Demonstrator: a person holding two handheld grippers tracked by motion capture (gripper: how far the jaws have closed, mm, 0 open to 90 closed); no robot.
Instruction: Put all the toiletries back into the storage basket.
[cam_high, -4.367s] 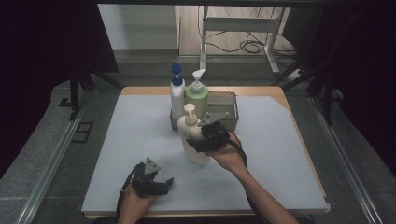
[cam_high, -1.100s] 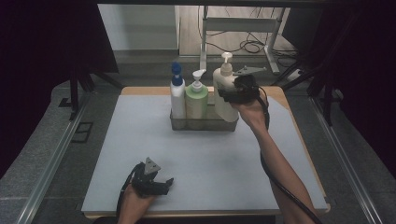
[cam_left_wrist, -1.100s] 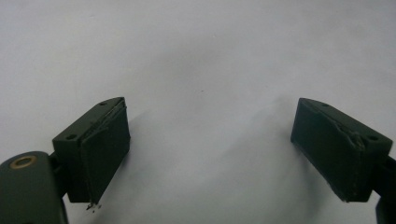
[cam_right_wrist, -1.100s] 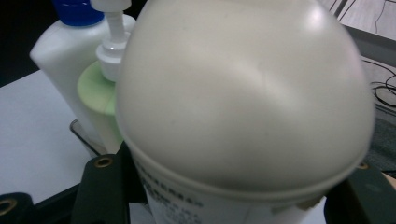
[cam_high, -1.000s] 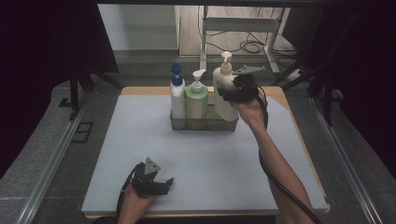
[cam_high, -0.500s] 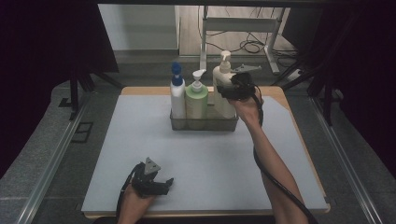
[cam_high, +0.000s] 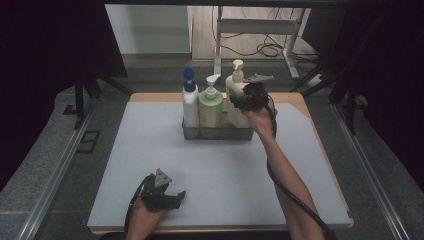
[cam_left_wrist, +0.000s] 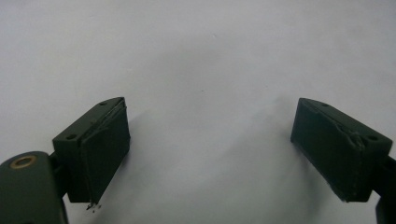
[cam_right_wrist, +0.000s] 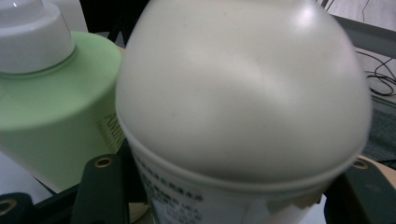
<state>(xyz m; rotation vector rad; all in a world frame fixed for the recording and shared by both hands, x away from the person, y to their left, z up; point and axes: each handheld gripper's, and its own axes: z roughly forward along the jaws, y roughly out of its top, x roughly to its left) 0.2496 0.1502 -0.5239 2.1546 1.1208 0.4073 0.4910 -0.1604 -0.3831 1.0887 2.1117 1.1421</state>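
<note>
Cream pump bottle (cam_high: 236, 102) standing upright at the right end of the grey caddy (cam_high: 216, 132), just beside the green pump bottle (cam_high: 210, 106) at the caddy's middle; blue-capped white bottle (cam_high: 189, 102) at the caddy's left end. Caddy placed near the far edge of the pale worktop (cam_high: 125, 150).

Right gripper (cam_high: 250, 96) level with the cream bottle's shoulder, on the side away from the green bottle, fingers clasped around the cream bottle. In the right gripper view, cream bottle (cam_right_wrist: 243, 107) seated between the two fingers (cam_right_wrist: 100, 191), one finger against each flank, domed shoulder rising above them, printed label band level with the fingers; green bottle (cam_right_wrist: 60, 112) just outside one finger, close against the cream bottle. Whether the cream bottle's base rests on the caddy floor: cannot tell.

Left gripper (cam_high: 161, 192) well apart from the caddy, low over the near part of the worktop. In the left gripper view, fingers (cam_left_wrist: 100, 149) spread wide and released, bare worktop (cam_left_wrist: 210, 70) between them.
</note>
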